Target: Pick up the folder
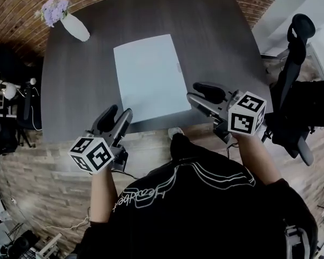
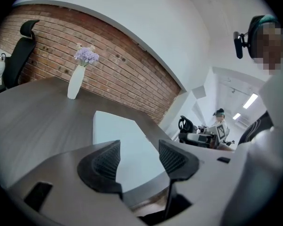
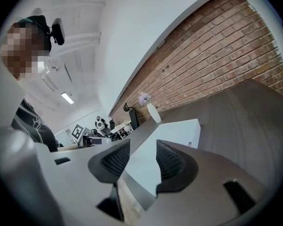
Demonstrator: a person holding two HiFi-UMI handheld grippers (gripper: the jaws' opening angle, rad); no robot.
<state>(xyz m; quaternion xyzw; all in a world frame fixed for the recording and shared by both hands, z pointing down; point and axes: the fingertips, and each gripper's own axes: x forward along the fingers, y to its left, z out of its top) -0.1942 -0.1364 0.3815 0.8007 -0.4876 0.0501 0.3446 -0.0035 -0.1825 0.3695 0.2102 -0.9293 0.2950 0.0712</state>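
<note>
We note left gripper (image 1: 120, 111) and right gripper (image 1: 193, 91) jaws half spread, empty; folder (image 1: 150, 77) lies flat, long axis pointing away from us.

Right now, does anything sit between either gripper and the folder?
Nothing visible does. The folder lies flat on the table, its near edge just ahead of the left gripper and the right gripper, both with jaws apart and empty. The vase stands at the far left corner, clear of both paths.
</note>
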